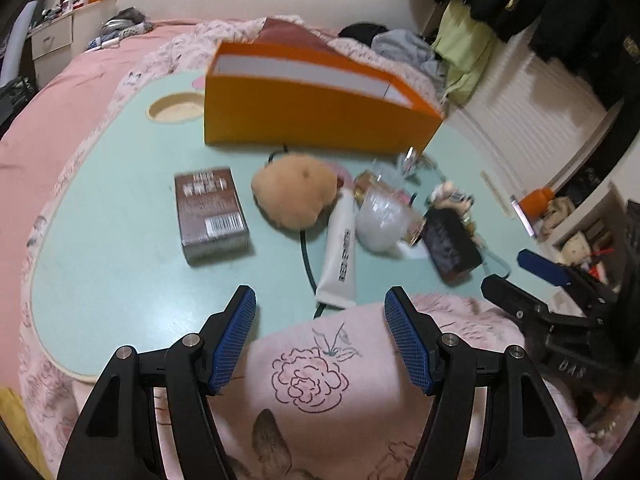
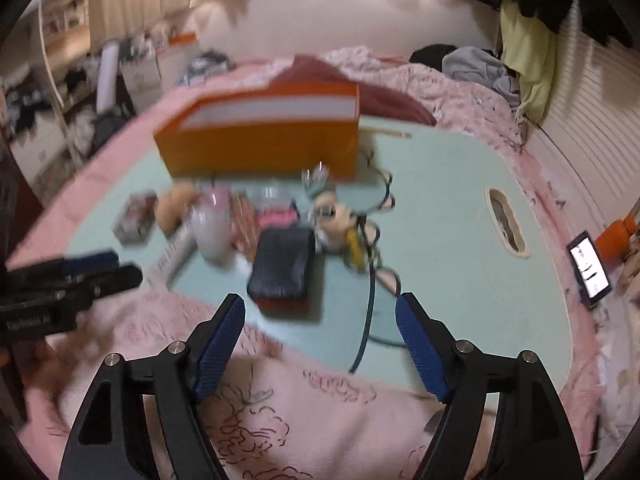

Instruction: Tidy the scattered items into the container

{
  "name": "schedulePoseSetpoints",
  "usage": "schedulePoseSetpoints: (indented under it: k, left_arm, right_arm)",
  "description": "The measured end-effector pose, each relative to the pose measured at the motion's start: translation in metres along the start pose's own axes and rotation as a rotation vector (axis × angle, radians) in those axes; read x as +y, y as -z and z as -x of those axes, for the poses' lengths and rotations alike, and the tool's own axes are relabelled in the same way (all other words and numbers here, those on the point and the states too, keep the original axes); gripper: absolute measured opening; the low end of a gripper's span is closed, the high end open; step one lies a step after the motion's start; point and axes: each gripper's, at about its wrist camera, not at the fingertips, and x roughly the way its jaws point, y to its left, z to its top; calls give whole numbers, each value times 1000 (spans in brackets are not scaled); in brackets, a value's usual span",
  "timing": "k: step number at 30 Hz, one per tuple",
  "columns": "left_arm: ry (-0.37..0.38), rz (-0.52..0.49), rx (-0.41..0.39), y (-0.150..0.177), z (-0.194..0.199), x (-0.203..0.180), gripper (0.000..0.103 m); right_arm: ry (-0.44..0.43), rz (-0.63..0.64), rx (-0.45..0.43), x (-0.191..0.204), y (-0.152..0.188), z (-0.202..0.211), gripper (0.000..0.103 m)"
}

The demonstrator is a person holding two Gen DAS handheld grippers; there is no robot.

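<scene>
Orange container (image 1: 316, 116): open-topped box, white inside, standing at the far side of the mint-green tray table (image 1: 120, 248). Scattered items lie in front of it: brown box (image 1: 210, 212), plush toy (image 1: 294, 194), white tube (image 1: 340, 256), dark box (image 2: 282, 274). Left gripper (image 1: 320, 308) and right gripper (image 2: 320, 314): fingers spread wide, holding nothing, over the pink blanket (image 1: 320, 368).

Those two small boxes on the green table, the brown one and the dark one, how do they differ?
The brown box lies alone on the left of the table, apart from the clutter; the dark box sits on the right, pressed against the pile of small items. The brown box shows a barcode and printed text on top; the dark box's top looks plain, with a red edge in the right wrist view. Both lie flat outside the orange container.
</scene>
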Motion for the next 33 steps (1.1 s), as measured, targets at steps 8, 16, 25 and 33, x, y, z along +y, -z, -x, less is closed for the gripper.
schedulePoseSetpoints:
  k: [8, 16, 25, 33]
  left_arm:
    - [-136, -97, -17, 11, -9, -17, 78]
    - [-165, -102, -13, 10, -9, -16, 85]
    - [-189, -106, -3, 7, -12, -15, 96]
    - [-187, -104, -5, 7, -12, -15, 96]
  right_arm:
    - [-47, -65, 129, -16, 7, -28, 87]
    - [-26, -65, 148, -16, 9, -29, 95]
    - [-21, -74, 159, -18, 9, -30, 102]
    - [-21, -73, 160, -18, 9, -31, 102]
